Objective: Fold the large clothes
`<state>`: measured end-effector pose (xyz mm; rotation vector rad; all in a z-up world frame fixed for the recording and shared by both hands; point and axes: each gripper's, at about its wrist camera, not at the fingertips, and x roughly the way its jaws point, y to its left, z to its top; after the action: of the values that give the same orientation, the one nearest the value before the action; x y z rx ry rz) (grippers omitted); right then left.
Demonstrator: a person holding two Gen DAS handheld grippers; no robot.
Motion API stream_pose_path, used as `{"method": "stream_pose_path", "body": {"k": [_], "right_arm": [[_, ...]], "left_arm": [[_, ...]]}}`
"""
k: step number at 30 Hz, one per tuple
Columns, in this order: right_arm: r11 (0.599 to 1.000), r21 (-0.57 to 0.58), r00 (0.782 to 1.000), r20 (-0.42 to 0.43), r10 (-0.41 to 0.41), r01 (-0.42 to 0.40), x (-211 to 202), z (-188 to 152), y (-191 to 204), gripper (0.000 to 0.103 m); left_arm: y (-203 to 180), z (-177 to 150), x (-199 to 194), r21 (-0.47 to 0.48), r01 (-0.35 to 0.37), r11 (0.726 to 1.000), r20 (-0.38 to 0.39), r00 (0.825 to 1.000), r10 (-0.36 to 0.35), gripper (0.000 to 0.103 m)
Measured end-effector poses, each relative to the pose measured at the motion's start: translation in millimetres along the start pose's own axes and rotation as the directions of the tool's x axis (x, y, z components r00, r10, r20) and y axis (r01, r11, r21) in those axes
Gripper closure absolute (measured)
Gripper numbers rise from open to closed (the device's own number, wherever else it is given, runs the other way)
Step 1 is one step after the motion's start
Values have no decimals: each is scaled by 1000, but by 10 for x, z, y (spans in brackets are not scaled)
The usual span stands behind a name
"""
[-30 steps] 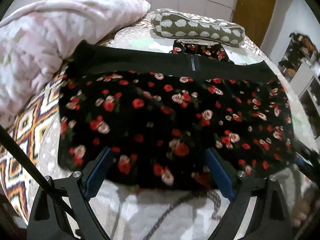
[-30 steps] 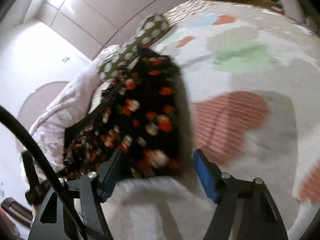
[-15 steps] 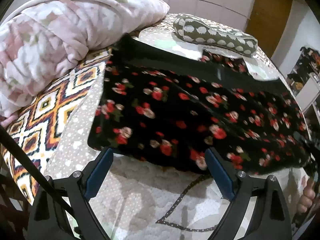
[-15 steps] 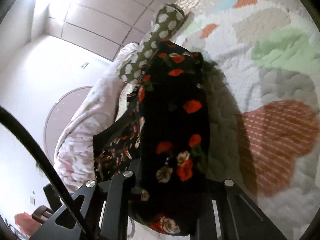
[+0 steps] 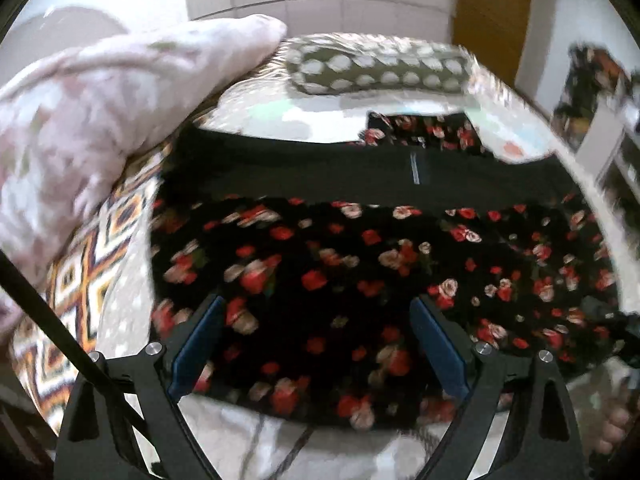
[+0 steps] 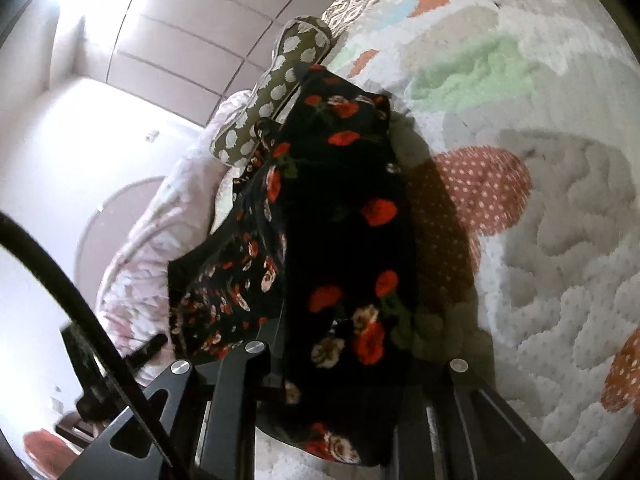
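A black floral dress (image 5: 360,272) lay across the quilted bed (image 6: 560,240) beside a spotted cushion (image 5: 380,72); the right gripper (image 6: 344,380) clenched its edge, the left gripper (image 5: 316,340) gaped wide.

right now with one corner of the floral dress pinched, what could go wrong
1. The right gripper clamps a bunched edge of the dress, so the fold may come out crooked.
2. The left gripper is open over the dress, holding nothing; that side could drag.
3. The pink blanket lies against the dress's far corner and may snag it.
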<state>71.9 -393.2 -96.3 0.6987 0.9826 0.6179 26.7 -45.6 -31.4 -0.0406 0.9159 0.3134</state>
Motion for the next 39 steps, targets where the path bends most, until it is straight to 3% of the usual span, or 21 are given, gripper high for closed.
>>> {"method": "stream_pose_path", "body": {"k": [1, 3, 5, 9, 12, 14, 17, 22, 27, 30, 33, 36, 38, 39], "right_arm": [[1000, -12, 1000, -2, -12, 12, -2, 4, 23, 81], [1000, -20, 1000, -5, -23, 23, 2, 4, 26, 80], [999, -14, 1000, -7, -29, 29, 13, 6, -5, 79], [998, -14, 999, -11, -54, 53, 72, 7, 1, 77], [997, -8, 997, -9, -74, 74, 86, 25, 30, 78], [996, -22, 996, 5, -91, 91, 47, 68, 165, 79], [990, -72, 993, 35, -115, 117, -20, 155, 537, 80], [965, -233, 992, 66, -105, 117, 126, 280, 1614, 80], [880, -457, 992, 32, -126, 126, 852, -20, 2787, 80], [837, -540, 991, -34, -128, 90, 1458, -333, 3257, 81], [786, -614, 975, -125, -182, 67, 2129, -737, 3534, 81], [691, -718, 922, -202, -329, 89, 2800, -1196, 3556, 79], [636, -766, 918, -180, -353, 95, 2951, -1353, 3570, 65], [641, -764, 924, -182, -336, 82, 2934, -1355, 3594, 58]], "left_arm": [[-70, 16, 70, 21, -30, 999, -3, 1000, 30, 12], [-252, 21, 293, 94, -113, 989, -22, 993, 115, 24], [-386, -30, 469, 153, -150, 977, -37, 987, 158, 24], [-508, -84, 519, 206, -211, 956, 25, 977, 210, 27], [-361, -13, 447, 168, -126, 978, 1, 992, 128, 32], [-118, 33, 279, 69, -24, 997, -8, 1000, 24, 34], [323, -34, -51, -88, 105, 991, 23, 994, -103, 34], [1117, -349, -451, -213, 132, 968, 93, 989, -114, 34], [2061, -768, -442, -400, 94, 912, 82, 994, -67, 34], [2568, -1077, -388, -499, 51, 865, 59, 998, -25, 34], [2907, -1333, -369, -569, 36, 821, 41, 999, -15, 34], [3084, -1493, -388, -599, 24, 800, 33, 999, -6, 34], [3143, -1540, -407, -607, 25, 795, 36, 999, -4, 34], [3157, -1540, -406, -609, 26, 793, 37, 999, -4, 34]]}}
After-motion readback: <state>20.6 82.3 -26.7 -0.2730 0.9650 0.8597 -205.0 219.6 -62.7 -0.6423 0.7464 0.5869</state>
